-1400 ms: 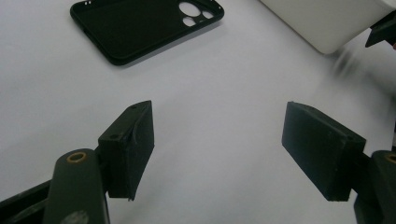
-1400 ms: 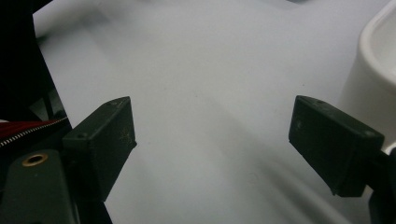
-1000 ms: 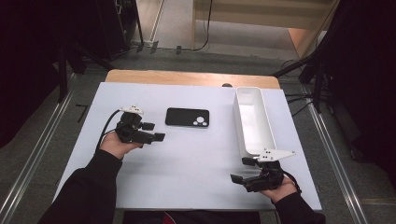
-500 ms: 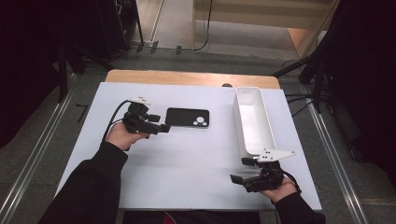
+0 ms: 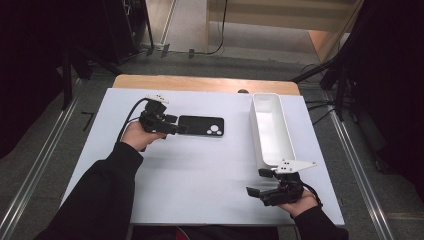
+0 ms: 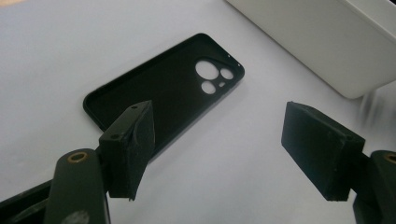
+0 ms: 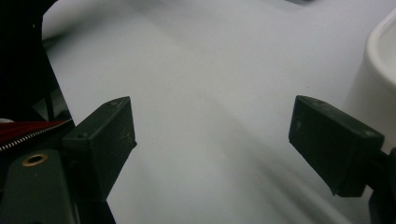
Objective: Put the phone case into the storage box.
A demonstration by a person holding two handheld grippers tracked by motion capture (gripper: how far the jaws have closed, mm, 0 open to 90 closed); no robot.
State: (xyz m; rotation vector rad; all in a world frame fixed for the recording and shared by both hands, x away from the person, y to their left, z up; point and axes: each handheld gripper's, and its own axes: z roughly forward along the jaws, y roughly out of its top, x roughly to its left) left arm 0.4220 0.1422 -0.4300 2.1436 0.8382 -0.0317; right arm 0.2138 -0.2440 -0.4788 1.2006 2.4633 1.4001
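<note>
1. Left gripper (image 5: 176, 125) open, at the left end of the case (image 5: 201, 126), which lies flat on the table (image 5: 200, 180).
2. Left gripper view: case hollow side up, one jaw over its edge.
3. Right gripper (image 5: 260, 184) open, empty, near the tray (image 5: 270, 130).

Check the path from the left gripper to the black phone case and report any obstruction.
Nothing visible blocks it. The left gripper is open right at the near end of the phone case, with bare white table between the jaws.

Left tool (image 5: 176, 124) moved rightward, reaching phone case (image 5: 201, 126) (jaws apart).
</note>
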